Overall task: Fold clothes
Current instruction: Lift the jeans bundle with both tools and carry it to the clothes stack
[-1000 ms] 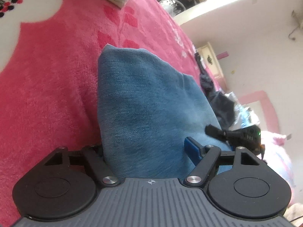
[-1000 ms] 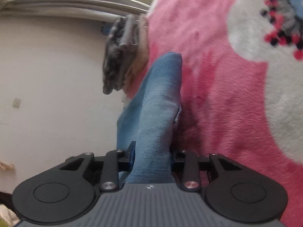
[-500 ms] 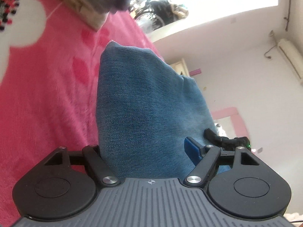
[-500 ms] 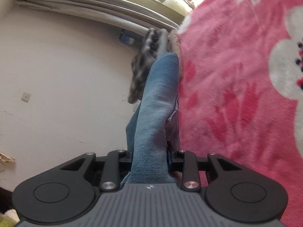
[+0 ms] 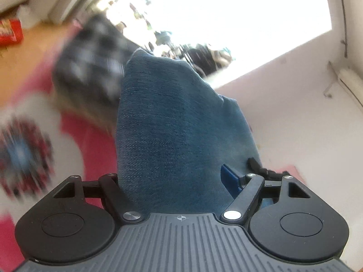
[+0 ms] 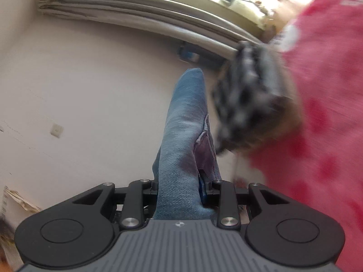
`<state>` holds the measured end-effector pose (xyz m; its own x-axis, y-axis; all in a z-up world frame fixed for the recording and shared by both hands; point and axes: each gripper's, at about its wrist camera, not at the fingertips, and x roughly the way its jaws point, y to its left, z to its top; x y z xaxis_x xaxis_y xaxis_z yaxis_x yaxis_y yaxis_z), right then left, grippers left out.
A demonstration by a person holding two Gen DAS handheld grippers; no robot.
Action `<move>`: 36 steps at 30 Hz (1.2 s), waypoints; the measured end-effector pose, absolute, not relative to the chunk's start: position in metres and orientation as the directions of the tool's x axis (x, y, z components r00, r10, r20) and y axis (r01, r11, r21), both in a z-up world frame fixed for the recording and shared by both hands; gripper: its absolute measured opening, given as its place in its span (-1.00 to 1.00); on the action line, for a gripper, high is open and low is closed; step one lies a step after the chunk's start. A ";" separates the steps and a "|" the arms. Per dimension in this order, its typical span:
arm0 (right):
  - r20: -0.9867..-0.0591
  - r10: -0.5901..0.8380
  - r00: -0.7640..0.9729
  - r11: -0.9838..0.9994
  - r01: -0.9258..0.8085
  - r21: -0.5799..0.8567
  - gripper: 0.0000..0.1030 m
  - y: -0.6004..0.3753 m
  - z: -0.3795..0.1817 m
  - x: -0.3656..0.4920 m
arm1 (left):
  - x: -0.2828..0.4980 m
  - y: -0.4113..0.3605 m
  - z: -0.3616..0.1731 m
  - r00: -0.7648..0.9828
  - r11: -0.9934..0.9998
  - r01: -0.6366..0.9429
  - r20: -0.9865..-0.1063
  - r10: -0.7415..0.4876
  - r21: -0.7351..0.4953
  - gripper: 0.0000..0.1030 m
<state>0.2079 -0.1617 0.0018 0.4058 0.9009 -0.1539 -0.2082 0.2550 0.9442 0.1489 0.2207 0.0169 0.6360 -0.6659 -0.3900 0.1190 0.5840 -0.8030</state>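
Note:
A folded pair of blue jeans point(image 5: 172, 136) fills the middle of the left wrist view and stands up from between my left gripper's point(image 5: 174, 181) fingers, which are shut on it. In the right wrist view the same jeans point(image 6: 183, 140) show edge-on as a narrow folded band. My right gripper point(image 6: 181, 185) is shut on them. The jeans are lifted off the pink blanket point(image 6: 329, 113), and both cameras are tilted up toward the wall and window. The right gripper's black tip point(image 5: 256, 165) shows past the jeans in the left wrist view.
A blurred stack of folded clothes with a black-and-white checked piece on top point(image 5: 90, 68) lies on the pink blanket point(image 5: 95, 145) just past the jeans; it also shows in the right wrist view point(image 6: 249, 95). A bright window point(image 5: 226, 11) and white wall point(image 6: 90, 90) are behind.
Both grippers have carried the jeans up and toward the stack of folded clothes. The views swung up from the blanket to the wall and window. The grips have not changed.

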 end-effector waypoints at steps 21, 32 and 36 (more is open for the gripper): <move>-0.180 0.809 0.560 0.156 0.091 0.984 -0.41 -0.117 -0.126 0.398 | 0.391 0.277 -0.058 0.576 0.705 -0.027 -0.587 -0.569 -0.709 0.51; -0.301 0.817 0.493 0.381 -0.069 0.922 0.03 -0.149 -0.090 0.404 | 0.350 0.311 -0.014 0.696 0.747 -0.014 -0.542 -0.470 -0.665 0.57; -0.348 0.696 0.628 0.598 -0.240 0.765 -0.14 -0.164 -0.037 0.370 | 0.327 0.300 0.023 0.771 0.820 0.113 -0.471 -0.428 -0.561 0.54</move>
<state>0.3705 -0.1644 -0.0371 0.6279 0.6963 -0.3478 -0.2395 0.5980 0.7649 0.3265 0.3003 0.0229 0.7708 -0.4285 -0.4714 0.1127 0.8200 -0.5611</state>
